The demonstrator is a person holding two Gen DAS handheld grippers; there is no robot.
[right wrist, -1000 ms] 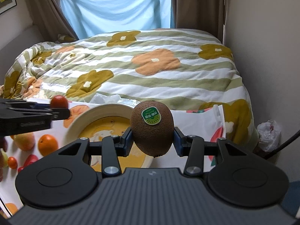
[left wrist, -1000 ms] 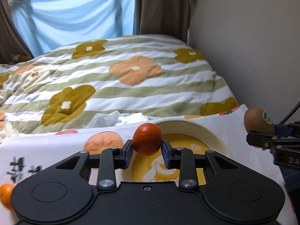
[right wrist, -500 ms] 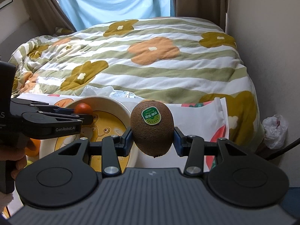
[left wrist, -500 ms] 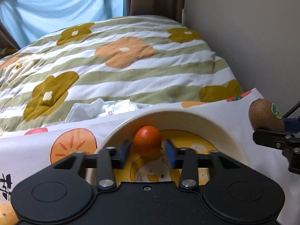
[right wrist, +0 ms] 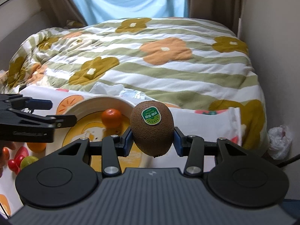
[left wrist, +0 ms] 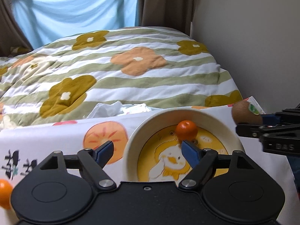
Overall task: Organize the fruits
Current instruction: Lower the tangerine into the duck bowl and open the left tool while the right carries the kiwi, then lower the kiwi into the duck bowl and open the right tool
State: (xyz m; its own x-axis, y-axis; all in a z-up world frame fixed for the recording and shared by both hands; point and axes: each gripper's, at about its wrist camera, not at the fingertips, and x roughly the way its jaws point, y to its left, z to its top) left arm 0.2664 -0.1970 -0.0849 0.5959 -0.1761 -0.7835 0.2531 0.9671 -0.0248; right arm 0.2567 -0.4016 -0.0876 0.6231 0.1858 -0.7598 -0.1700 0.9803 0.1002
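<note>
Orange tangerine (left wrist: 186, 130) rests inside the cream bowl (left wrist: 221, 121), clear of the left gripper (left wrist: 148, 151), whose jaws have just opened wide. Right gripper (right wrist: 152, 141) clamps a kiwi (right wrist: 151, 129) bearing a green sticker (right wrist: 151, 115), print unreadable; "DAS" marks its body.

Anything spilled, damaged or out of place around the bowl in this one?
Nothing spilled or damaged. The tangerine sits in the bowl, released as the left gripper jaws have just been opening. The right gripper holds the kiwi beside the bowl. The only untidy spot is crumpled wrappers between the fruit-print cloth and the quilt.
</note>
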